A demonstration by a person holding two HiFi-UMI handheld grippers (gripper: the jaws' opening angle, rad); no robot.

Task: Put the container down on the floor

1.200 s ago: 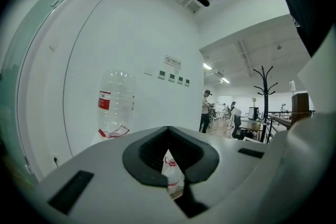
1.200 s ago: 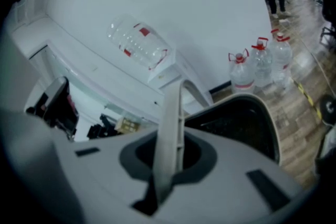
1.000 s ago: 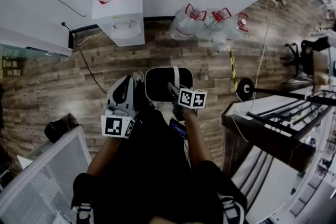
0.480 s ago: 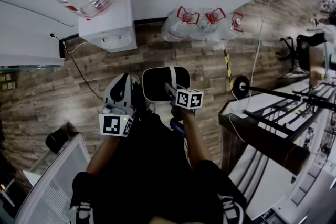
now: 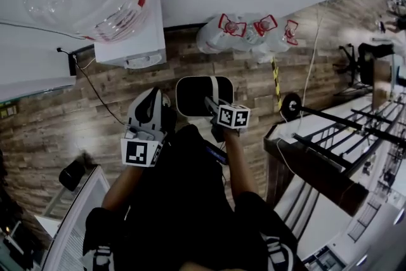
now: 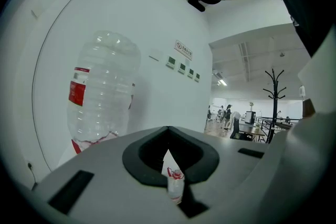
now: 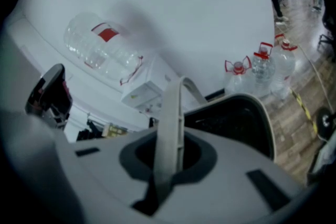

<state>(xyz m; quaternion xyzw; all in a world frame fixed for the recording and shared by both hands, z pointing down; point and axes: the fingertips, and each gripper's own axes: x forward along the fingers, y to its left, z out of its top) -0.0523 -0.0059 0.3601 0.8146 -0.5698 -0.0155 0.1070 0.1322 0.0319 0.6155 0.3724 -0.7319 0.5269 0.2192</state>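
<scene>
The right gripper (image 7: 167, 165) is still clamping the bin's (image 5: 190, 95) handle (image 7: 170, 113), nearing the dispenser (image 5: 136, 35) without lowering yet, while the left gripper (image 6: 169, 157) is hanging closed and empty.

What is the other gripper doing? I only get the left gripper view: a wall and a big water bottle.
Observer: The right gripper is shut on the pale handle of a black container.
Operator: Is it on the floor yet?
Observer: In the head view it seems to hang by that handle over the wooden floor.
Operator: Anything in it?
Observer: From above, its inside looks dark and bare.
</scene>
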